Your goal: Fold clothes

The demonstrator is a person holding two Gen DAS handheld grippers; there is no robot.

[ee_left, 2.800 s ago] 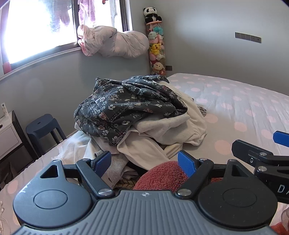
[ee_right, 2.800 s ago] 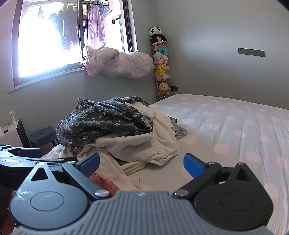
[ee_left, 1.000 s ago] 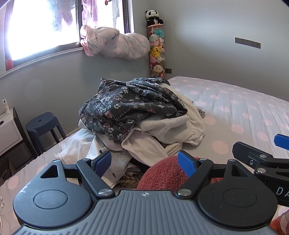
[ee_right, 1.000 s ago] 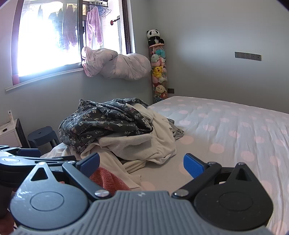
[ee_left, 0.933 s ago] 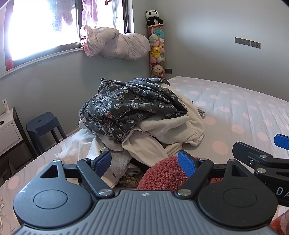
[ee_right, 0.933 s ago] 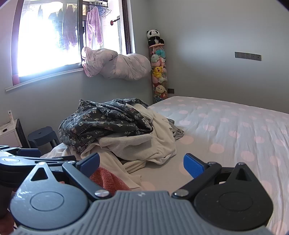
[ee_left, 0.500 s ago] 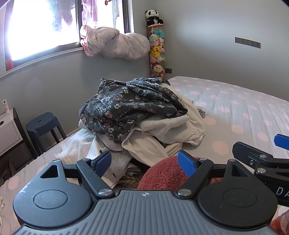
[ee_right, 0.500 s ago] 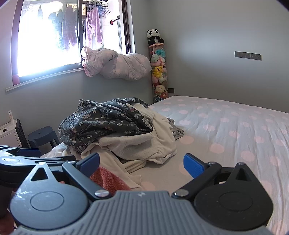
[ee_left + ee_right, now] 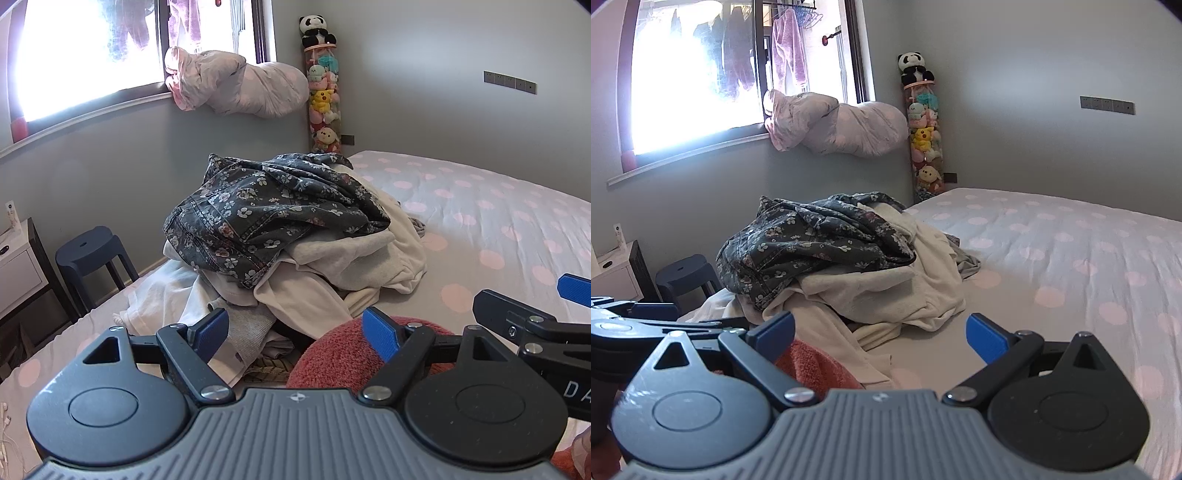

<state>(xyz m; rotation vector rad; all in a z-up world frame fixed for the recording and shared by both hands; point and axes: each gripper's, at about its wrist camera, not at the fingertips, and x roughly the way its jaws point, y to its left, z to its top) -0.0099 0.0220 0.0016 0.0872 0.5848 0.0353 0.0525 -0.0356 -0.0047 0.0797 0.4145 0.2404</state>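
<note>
I see no folded clothes yet. The pile (image 9: 291,236) sits on the bed (image 9: 498,221) at 12 o'clock. A red cloth (image 9: 340,354) lies by my left gripper (image 9: 295,330). Both it and my right gripper (image 9: 881,334) have jaws released, holding nothing.

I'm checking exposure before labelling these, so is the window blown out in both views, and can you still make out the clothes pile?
Left wrist view: the window is washed out to white, yet the floral garment stays clear. Right wrist view: the window glares too, hanging laundry showing as silhouettes; the clothes pile reads sharp. Fisheye bends both sills.
</note>
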